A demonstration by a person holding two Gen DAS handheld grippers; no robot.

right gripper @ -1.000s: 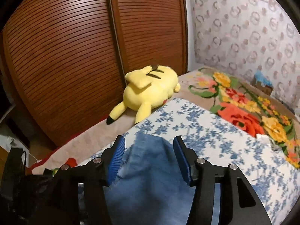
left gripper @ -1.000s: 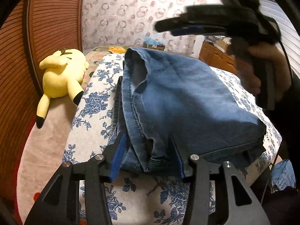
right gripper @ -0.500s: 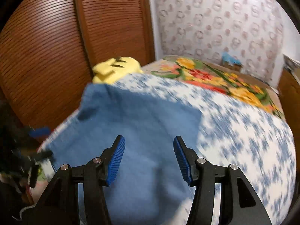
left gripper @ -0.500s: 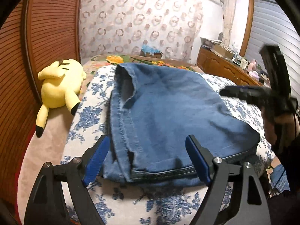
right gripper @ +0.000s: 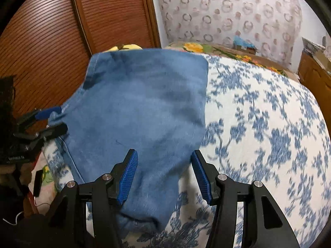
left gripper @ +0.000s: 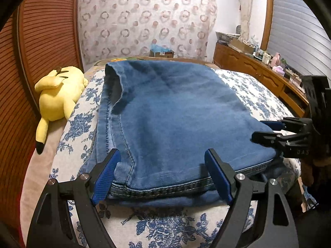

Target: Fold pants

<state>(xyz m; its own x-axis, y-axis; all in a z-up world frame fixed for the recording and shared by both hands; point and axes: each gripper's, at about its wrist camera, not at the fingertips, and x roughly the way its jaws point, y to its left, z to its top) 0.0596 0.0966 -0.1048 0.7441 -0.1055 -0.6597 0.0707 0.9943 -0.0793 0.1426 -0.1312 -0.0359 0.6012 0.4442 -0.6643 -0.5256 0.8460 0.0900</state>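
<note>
Blue denim pants [left gripper: 169, 119] lie folded in a flat stack on the blue-flowered bedspread [left gripper: 165, 225]. My left gripper [left gripper: 161, 177] is open, its blue pads either side of the stack's near hem edge, holding nothing. My right gripper [right gripper: 164, 175] is open just above the pants [right gripper: 140, 111] at their right corner, holding nothing. It also shows in the left wrist view [left gripper: 266, 130] at the right edge of the stack. The left gripper shows in the right wrist view [right gripper: 51, 119] at the pants' far left side.
A yellow plush toy [left gripper: 58, 95] lies left of the pants by the brown slatted wardrobe door [left gripper: 41, 31]. A wooden dresser [left gripper: 258, 74] with clutter runs along the right. A small box [left gripper: 162, 51] sits by the patterned wall.
My left gripper opened wide and backed off from the hem. My right gripper swung from high above the bed down to the right corner of the stack. The pants settled flat.
</note>
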